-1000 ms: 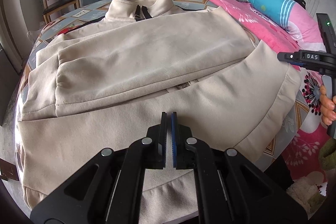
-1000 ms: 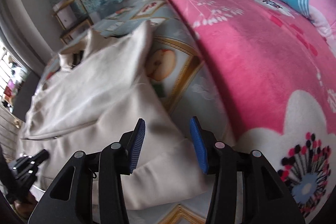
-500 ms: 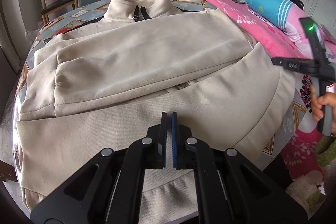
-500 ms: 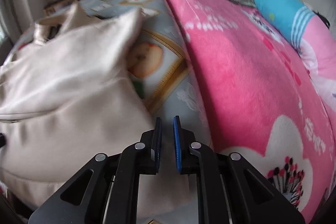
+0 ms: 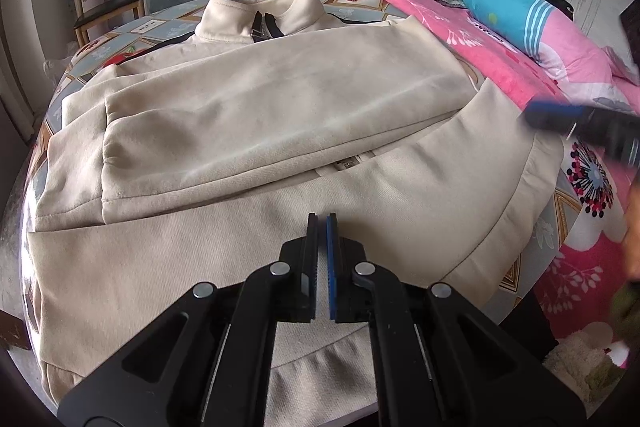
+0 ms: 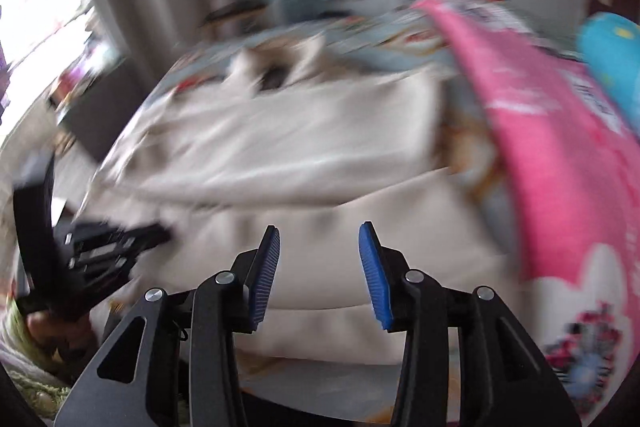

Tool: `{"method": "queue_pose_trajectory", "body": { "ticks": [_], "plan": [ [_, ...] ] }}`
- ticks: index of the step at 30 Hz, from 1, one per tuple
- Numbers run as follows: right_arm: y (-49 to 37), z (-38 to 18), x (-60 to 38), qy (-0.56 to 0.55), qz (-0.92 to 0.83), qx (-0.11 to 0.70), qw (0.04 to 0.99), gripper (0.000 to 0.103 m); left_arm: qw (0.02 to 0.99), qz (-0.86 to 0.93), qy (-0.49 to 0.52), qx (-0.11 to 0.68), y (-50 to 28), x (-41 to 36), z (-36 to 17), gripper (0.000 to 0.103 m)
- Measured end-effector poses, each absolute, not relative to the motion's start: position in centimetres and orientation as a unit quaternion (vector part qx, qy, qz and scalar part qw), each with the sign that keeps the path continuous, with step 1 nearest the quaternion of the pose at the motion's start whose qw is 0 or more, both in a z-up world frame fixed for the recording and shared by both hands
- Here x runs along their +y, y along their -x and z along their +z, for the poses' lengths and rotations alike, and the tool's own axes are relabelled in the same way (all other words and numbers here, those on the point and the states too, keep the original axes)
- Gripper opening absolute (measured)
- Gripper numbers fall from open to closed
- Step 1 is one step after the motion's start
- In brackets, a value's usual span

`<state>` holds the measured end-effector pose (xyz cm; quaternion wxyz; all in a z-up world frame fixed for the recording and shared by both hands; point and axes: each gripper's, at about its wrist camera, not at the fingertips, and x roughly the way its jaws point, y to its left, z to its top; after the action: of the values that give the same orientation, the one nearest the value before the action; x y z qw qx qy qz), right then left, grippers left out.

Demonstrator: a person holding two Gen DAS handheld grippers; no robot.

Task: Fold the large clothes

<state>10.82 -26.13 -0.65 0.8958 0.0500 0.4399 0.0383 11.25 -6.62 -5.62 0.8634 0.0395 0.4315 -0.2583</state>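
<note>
Jacket (image 5: 280, 131), cream, lies flat on the patterned tabletop (image 5: 132, 31) ahead of both claws, sleeves already crossed over the chest. Step in hand, by my reading: hem-to-collar fold. Next move calls for each claw to pinch a hem corner. Left claw (image 5: 322, 247) pressed together, empty, above the hem. Right claw (image 6: 318, 275) spread apart, empty, over the jacket's near corner; view blurred.
</note>
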Motion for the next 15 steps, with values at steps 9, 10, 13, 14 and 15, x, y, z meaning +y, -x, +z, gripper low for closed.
{"method": "queue_pose_trajectory", "body": {
  "ticks": [9, 10, 13, 14, 15],
  "plan": [
    [-11.0, -2.0, -22.8, 0.0, 0.069, 0.467, 0.882, 0.041, 0.862, -0.264, -0.033, 0.433, -11.4, -6.4, -5.5, 0.004],
    [-10.2, -1.6, -22.5, 0.0, 0.085, 0.46, 0.884, 0.041, 0.861, -0.265, -0.031, 0.433, -11.4, -6.3, -5.6, 0.004],
    [-8.9, -1.9, -20.7, 0.006, 0.128, 0.462, 0.877, 0.041, 0.86, -0.267, -0.025, 0.433, -11.5, -6.2, -5.6, 0.004],
    [-8.9, -2.9, -20.1, 0.019, 0.126, 0.473, 0.872, 0.041, 0.861, -0.268, -0.024, 0.433, -11.5, -6.2, -5.7, 0.004],
    [-9.0, -3.9, -19.5, 0.032, 0.118, 0.483, 0.867, 0.041, 0.86, -0.269, -0.023, 0.432, -11.5, -6.2, -5.7, 0.004]
  ]
}}
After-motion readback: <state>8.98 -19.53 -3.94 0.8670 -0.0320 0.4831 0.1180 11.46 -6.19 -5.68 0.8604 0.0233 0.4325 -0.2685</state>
